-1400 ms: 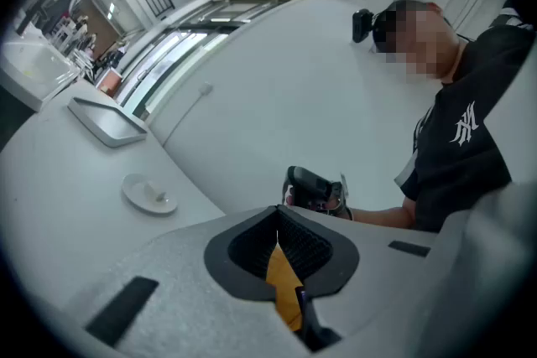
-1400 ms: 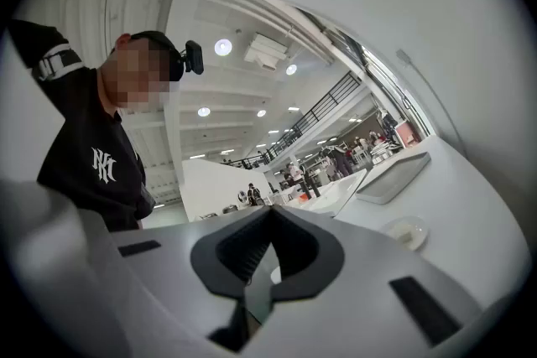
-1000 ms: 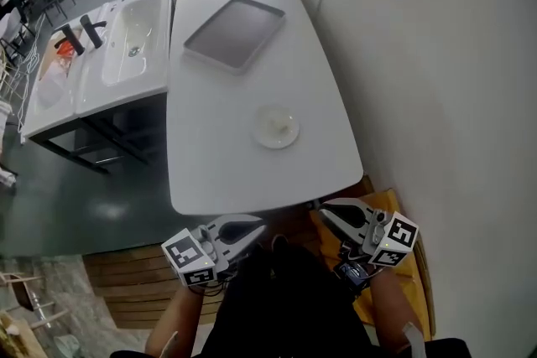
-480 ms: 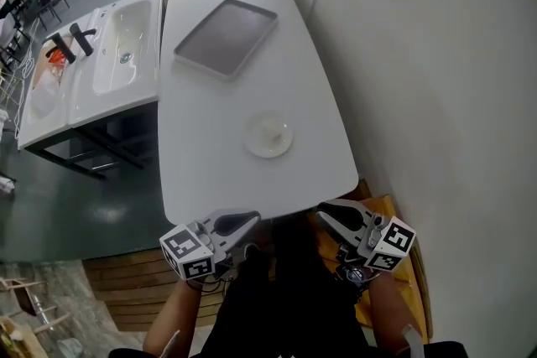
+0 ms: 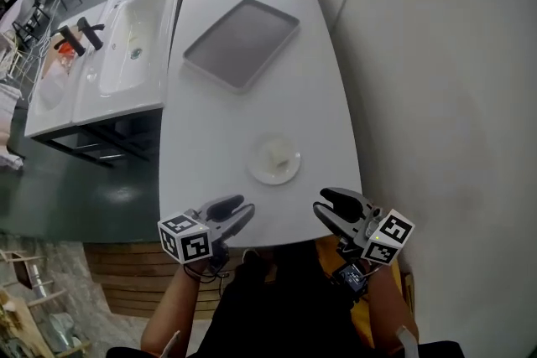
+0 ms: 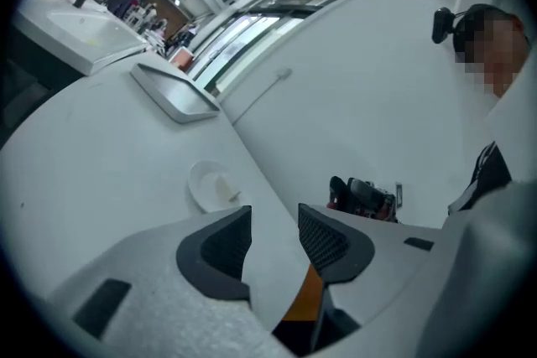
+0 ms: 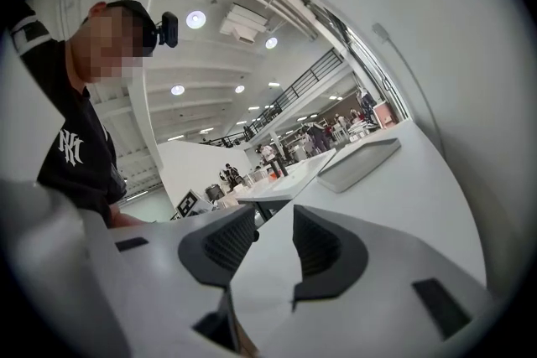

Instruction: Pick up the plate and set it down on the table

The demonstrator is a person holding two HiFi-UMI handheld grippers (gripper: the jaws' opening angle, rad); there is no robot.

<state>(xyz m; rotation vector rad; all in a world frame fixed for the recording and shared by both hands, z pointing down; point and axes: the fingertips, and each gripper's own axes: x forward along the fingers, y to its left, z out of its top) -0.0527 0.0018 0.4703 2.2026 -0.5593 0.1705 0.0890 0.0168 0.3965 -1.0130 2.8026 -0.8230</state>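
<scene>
A small white plate (image 5: 274, 160) with a pale lump on it lies on the white table (image 5: 210, 130), near the table's front edge. In the left gripper view the plate (image 6: 211, 184) shows just beyond the left jaw. My left gripper (image 5: 238, 207) hovers over the front edge, left of and nearer than the plate. Its jaws (image 6: 273, 226) are opening with nothing between them. On the other side, my right gripper (image 5: 321, 204) is right of and nearer than the plate, and its jaws (image 7: 273, 235) are also opening, empty. The right gripper view does not show the plate.
A grey tray (image 5: 242, 42) lies at the far part of the table, also visible as the tray (image 6: 172, 92) and the tray (image 7: 361, 163). A white double sink (image 5: 109, 46) stands left of the table. A white wall (image 5: 436, 96) runs along the table's right side.
Both grippers have come forward from below the table's front edge to over it. Their jaws, shut before, now stand apart. The plate has not moved on the table.
</scene>
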